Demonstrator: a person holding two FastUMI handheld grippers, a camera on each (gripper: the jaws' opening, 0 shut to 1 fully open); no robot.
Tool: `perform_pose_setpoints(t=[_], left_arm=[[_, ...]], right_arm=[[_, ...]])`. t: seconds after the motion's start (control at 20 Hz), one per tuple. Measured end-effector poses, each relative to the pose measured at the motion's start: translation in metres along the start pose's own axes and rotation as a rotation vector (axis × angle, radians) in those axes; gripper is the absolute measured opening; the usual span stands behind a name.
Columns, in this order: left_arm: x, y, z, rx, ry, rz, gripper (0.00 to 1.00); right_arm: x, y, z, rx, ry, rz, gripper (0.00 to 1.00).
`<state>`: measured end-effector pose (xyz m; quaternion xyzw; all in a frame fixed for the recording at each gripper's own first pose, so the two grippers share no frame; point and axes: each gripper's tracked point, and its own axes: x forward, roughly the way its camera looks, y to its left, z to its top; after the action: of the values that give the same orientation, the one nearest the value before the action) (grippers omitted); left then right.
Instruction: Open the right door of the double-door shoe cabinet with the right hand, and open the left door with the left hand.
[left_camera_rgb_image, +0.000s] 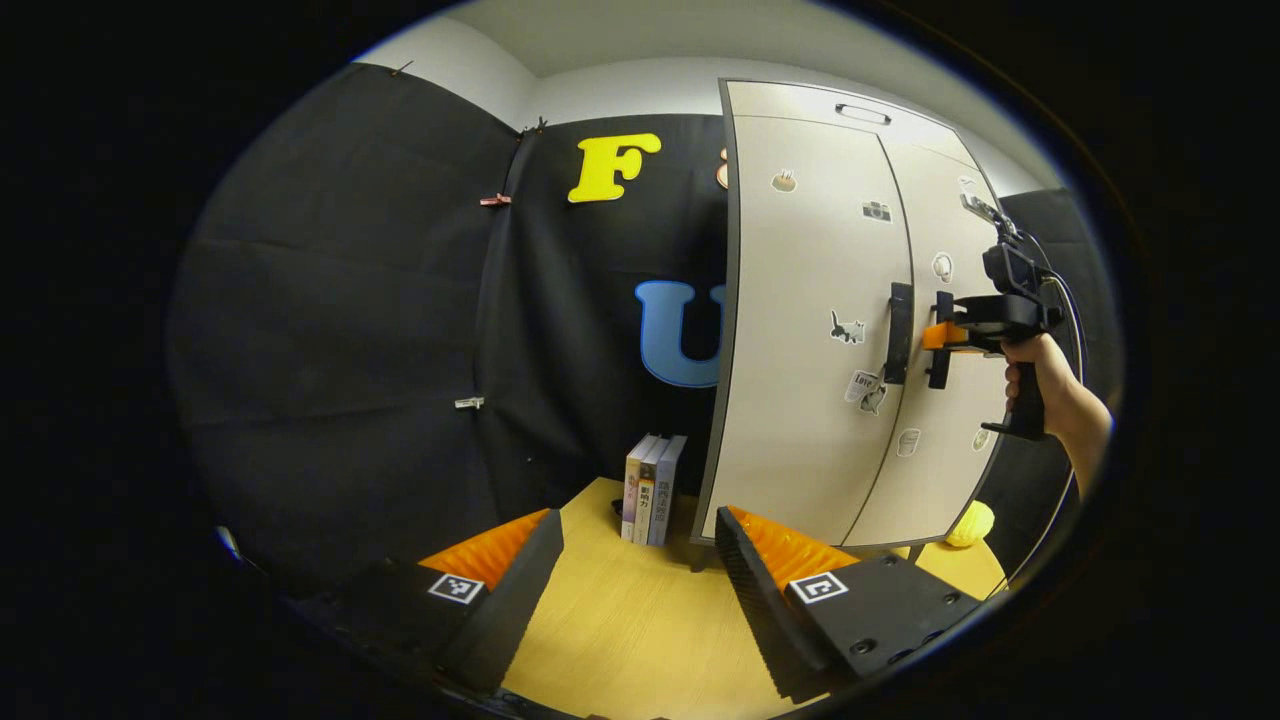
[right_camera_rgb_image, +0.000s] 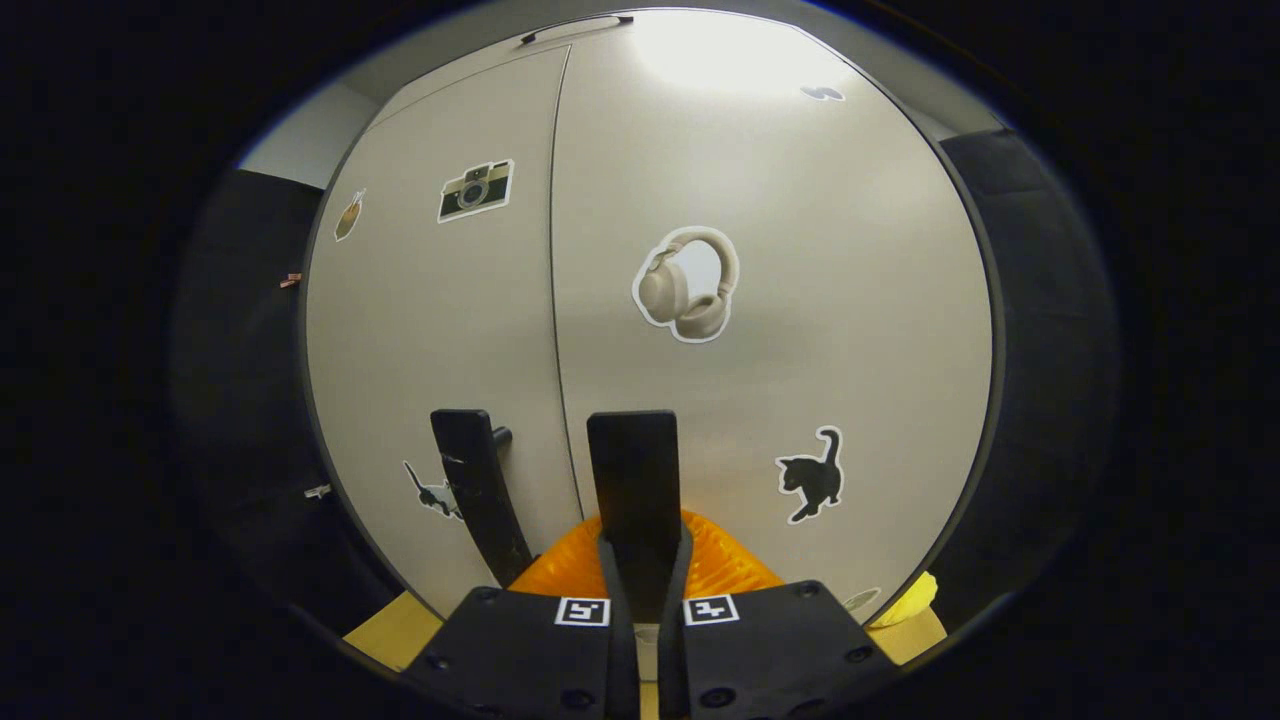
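Observation:
The pale double-door shoe cabinet (left_camera_rgb_image: 800, 400) stands on the table, both doors looking shut and dotted with stickers. Each door carries a dark vertical handle beside the centre seam. In the right gripper view, my right gripper (right_camera_rgb_image: 637, 545) is shut on the right door's handle (right_camera_rgb_image: 632, 460), and the left door's handle (right_camera_rgb_image: 478, 490) stands free just to its left. From the left gripper view, a hand holds that right gripper (left_camera_rgb_image: 945, 337) against the right handle (left_camera_rgb_image: 940, 345), next to the left handle (left_camera_rgb_image: 899, 332). My left gripper (left_camera_rgb_image: 640, 565) hangs open over the table, well short of the cabinet.
A wooden table (left_camera_rgb_image: 620, 620) carries the cabinet. A few books (left_camera_rgb_image: 652, 490) stand upright just left of the cabinet's base. A yellow rounded object (left_camera_rgb_image: 970, 523) lies at the cabinet's right foot. Black cloth walls close in the booth at the left and back.

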<state>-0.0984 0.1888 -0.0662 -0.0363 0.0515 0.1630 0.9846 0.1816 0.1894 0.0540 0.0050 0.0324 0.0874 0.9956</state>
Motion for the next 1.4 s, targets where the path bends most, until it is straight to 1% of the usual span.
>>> perform_pose_setpoints(t=[0.2,0.35,0.45,0.6,0.9,1.15,1.25,1.4], left_arm=[[-0.004,-0.005,0.001,0.029,-0.006,-0.011,0.95],[-0.007,-0.016,0.002,0.042,-0.006,-0.042,0.95],[-0.004,-0.029,-0.001,0.043,0.006,-0.069,0.95],[0.003,-0.054,-0.007,0.015,0.041,-0.125,0.95],[0.014,-0.101,0.006,0.086,-0.001,-0.212,0.95],[0.017,-0.127,0.004,0.045,0.024,-0.263,0.95],[0.018,-0.133,0.003,0.040,0.029,-0.268,0.95],[0.022,-0.139,0.002,0.036,0.030,-0.267,0.95]], right_arm=[[-0.015,-0.001,-0.001,0.007,-0.001,0.029,0.12],[-0.036,-0.005,-0.003,0.001,0.010,0.051,0.12],[-0.052,-0.010,-0.001,0.000,0.004,0.059,0.12],[-0.071,-0.019,0.000,-0.008,0.001,0.068,0.12],[-0.110,-0.042,0.001,-0.005,-0.018,0.075,0.11],[-0.116,-0.051,0.000,0.020,-0.002,0.104,0.11],[-0.119,-0.055,0.000,0.041,0.003,0.115,0.11],[-0.121,-0.057,0.001,0.032,0.004,0.121,0.11]])
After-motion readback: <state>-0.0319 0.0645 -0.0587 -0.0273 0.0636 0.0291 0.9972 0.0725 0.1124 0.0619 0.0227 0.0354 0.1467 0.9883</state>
